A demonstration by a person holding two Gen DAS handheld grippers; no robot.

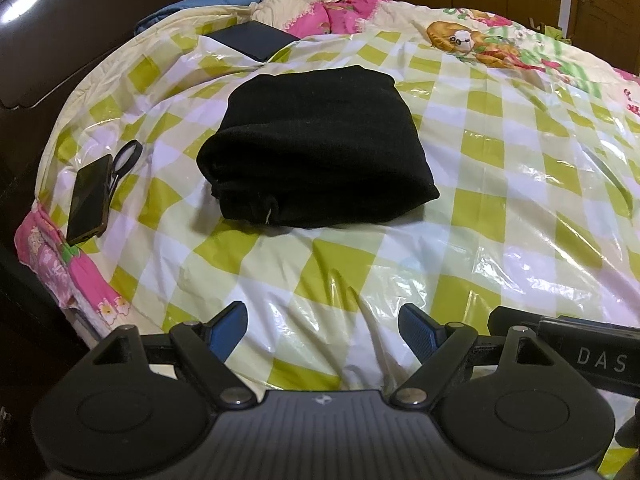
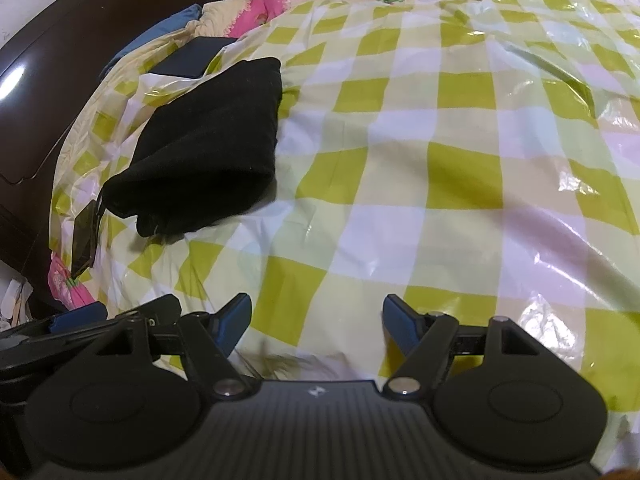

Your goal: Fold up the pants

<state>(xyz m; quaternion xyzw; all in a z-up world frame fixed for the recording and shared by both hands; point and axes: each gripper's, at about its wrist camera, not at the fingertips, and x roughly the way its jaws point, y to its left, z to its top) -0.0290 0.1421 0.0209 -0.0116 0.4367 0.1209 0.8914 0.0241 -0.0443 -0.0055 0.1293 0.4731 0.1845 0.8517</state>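
Here my left gripper (image 1: 322, 326) hangs released above the sheet (image 1: 480, 152), its 2 fingers spread and empty. A phone (image 1: 89, 200) lies far left of them; the pants (image 1: 316, 148) sit folded straight ahead, apart from the fingertips. My right gripper (image 2: 317, 318) is likewise released, pants (image 2: 204, 144) ahead-left.

Light: warm, dim indoor light from overhead.
Glare: white streaks on the glossy checked plastic sheet (image 1: 500, 184); a bright spot on the dark headboard (image 1: 24, 8).
Shadows: soft.
Distortion: strong fisheye bending, dark corners.
Detail: black pants (image 1: 316, 148) nearly textureless.
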